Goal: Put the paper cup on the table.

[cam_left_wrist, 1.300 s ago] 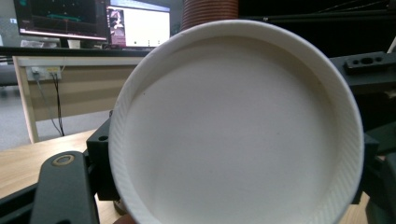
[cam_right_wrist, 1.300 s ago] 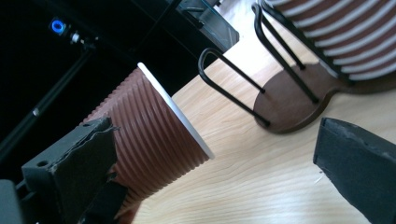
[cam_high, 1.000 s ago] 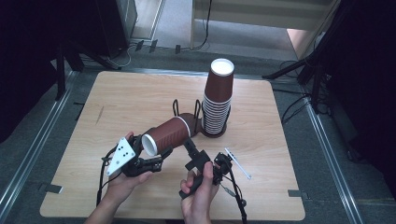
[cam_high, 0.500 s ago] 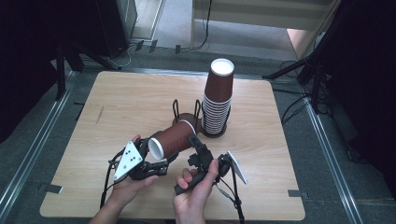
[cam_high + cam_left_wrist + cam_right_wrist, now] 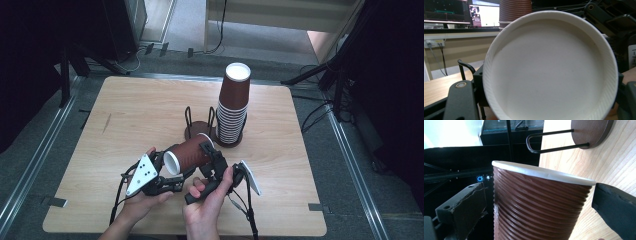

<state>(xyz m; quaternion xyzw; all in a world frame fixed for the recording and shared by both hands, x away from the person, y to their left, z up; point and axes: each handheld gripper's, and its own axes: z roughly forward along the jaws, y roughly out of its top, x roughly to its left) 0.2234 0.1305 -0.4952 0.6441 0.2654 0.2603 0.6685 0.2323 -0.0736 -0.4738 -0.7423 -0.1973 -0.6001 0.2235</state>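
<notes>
Your left gripper (image 5: 172, 179) is clamped on the base end of the brown ribbed cup (image 5: 189, 154); the jaws were just closing the last bit, and the cup's white bottom (image 5: 551, 67) sits right up against that gripper's camera. Cup lies on its side above the table (image 5: 125, 115), near the front edge, just ahead of the wire cup holder (image 5: 199, 125) (tall cup stack (image 5: 234, 107) beside it). Your right gripper (image 5: 212, 157) straddles the cup near its rim (image 5: 544, 173); can't tell if the pads press.
</notes>
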